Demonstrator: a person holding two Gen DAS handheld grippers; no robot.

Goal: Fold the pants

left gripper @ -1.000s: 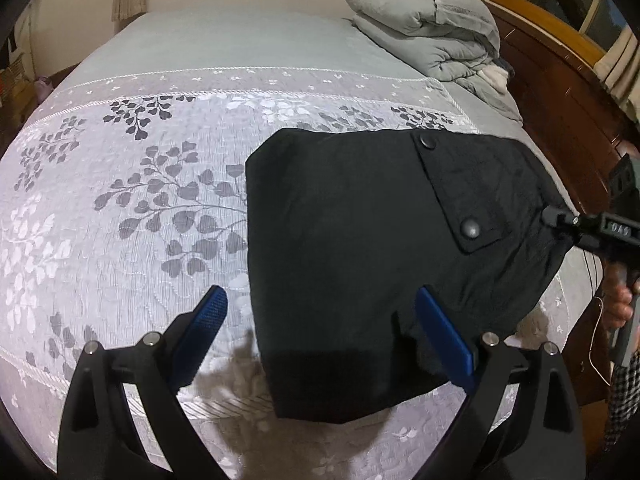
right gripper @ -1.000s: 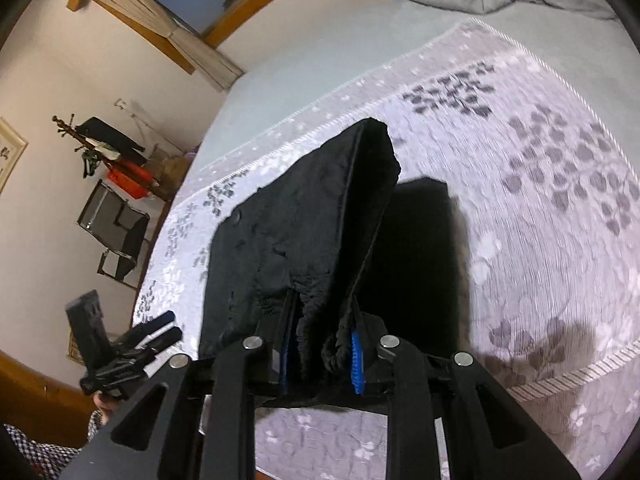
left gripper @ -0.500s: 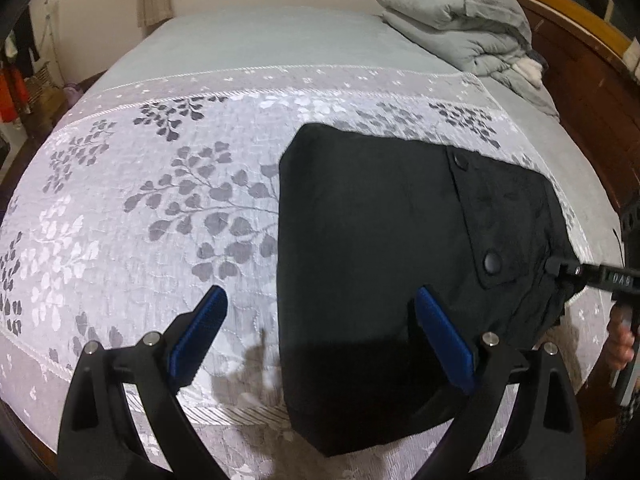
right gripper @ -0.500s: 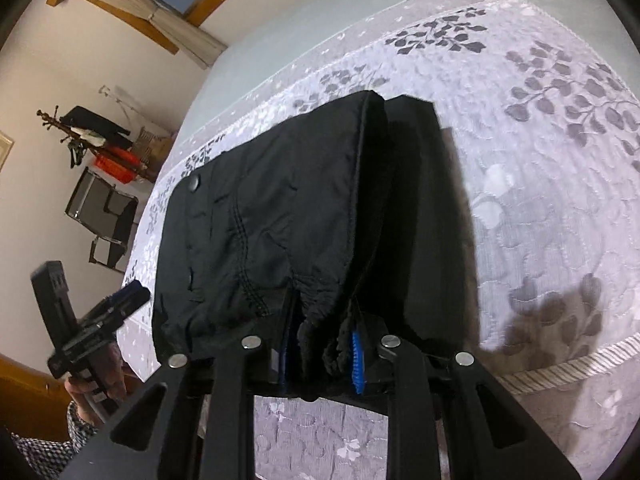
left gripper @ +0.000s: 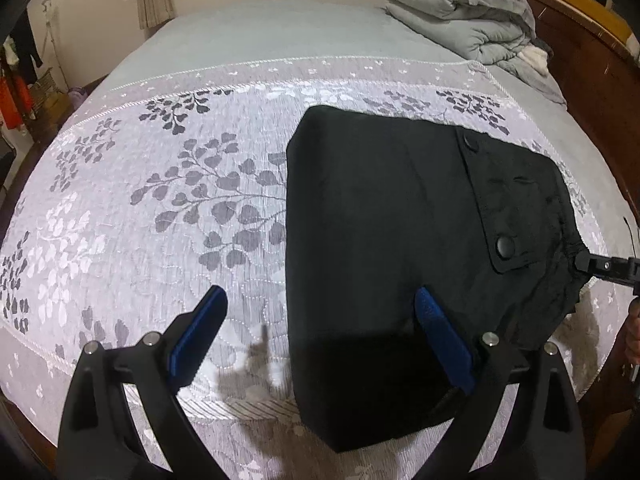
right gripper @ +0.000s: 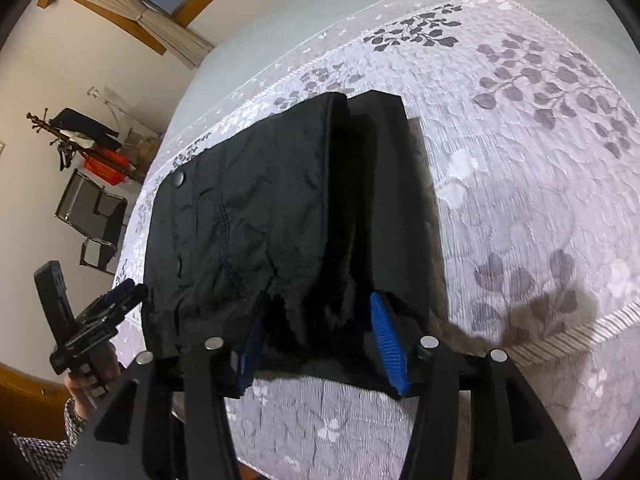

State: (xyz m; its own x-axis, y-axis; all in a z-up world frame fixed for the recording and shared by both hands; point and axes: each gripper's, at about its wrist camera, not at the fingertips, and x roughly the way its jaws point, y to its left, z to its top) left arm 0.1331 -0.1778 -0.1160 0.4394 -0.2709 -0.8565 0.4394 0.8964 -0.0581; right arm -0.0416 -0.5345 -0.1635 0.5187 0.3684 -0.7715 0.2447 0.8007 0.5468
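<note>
The black pants lie folded into a thick rectangle on the patterned bedspread, a buttoned pocket flap facing up. My left gripper is open and empty, hovering above the near left edge of the pants. My right gripper has its jaws parted around the gathered waistband end of the pants, and it also shows at the right edge of the left wrist view. The cloth rests on the bed.
A floral white-and-grey bedspread covers the bed. A folded grey duvet sits at the headboard end. A wooden bed frame runs along the right. A chair and a clothes rack stand beside the bed.
My right gripper lowered the lifted waistband end onto the bed, completing the fold, and its jaws have opened. The left gripper drew back a little and stayed open.
</note>
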